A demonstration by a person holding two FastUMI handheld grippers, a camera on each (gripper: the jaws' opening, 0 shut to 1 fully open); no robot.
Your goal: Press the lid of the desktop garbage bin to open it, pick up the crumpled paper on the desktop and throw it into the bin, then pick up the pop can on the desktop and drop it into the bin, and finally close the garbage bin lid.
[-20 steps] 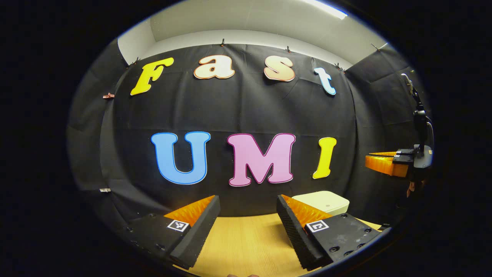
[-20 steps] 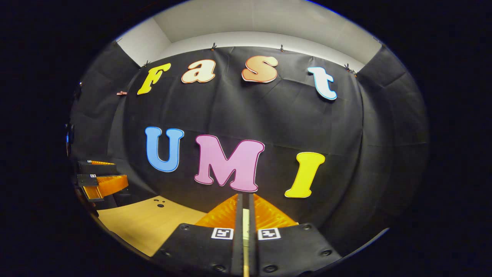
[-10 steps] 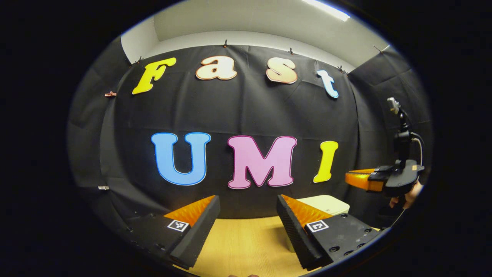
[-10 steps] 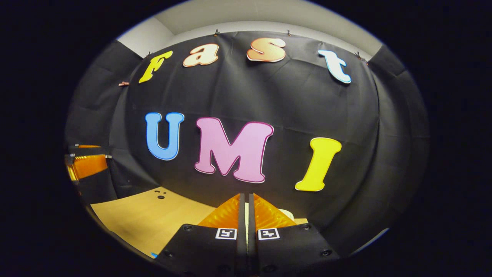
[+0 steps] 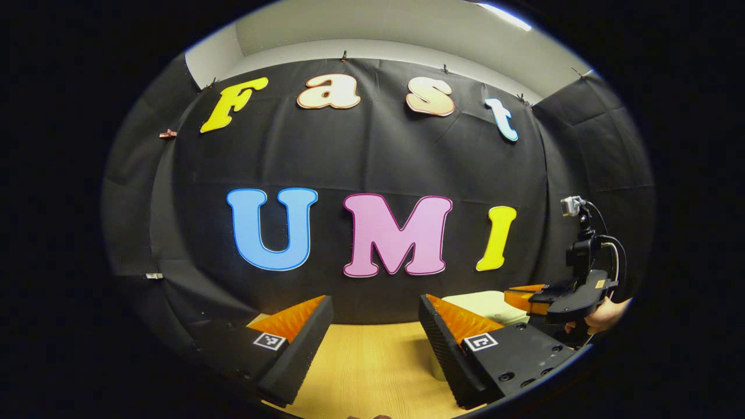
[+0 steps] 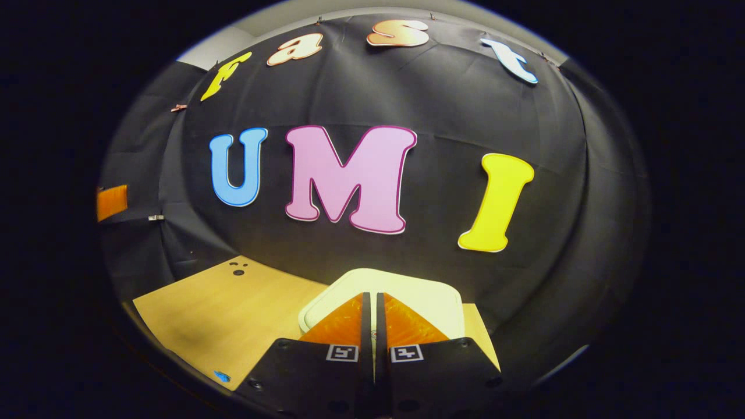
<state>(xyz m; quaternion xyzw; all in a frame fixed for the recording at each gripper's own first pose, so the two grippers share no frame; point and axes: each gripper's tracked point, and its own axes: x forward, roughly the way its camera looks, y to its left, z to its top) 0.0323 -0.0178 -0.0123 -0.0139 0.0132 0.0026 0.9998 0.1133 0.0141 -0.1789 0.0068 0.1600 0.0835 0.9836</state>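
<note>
Two grippers are seen around the cream garbage bin (image 6: 381, 288), whose lid (image 5: 486, 301) is down. The right gripper (image 6: 372, 314) is held just above the lid's near edge, tilted slightly downward, its fingers drawn together with only a thin slit between them and nothing gripped. The left gripper (image 5: 375, 317) is held level over the wooden desktop (image 5: 372, 366) to the bin's left, its fingers spread wide and empty. A hand (image 5: 602, 317) is seen beneath the right gripper's body.
</note>
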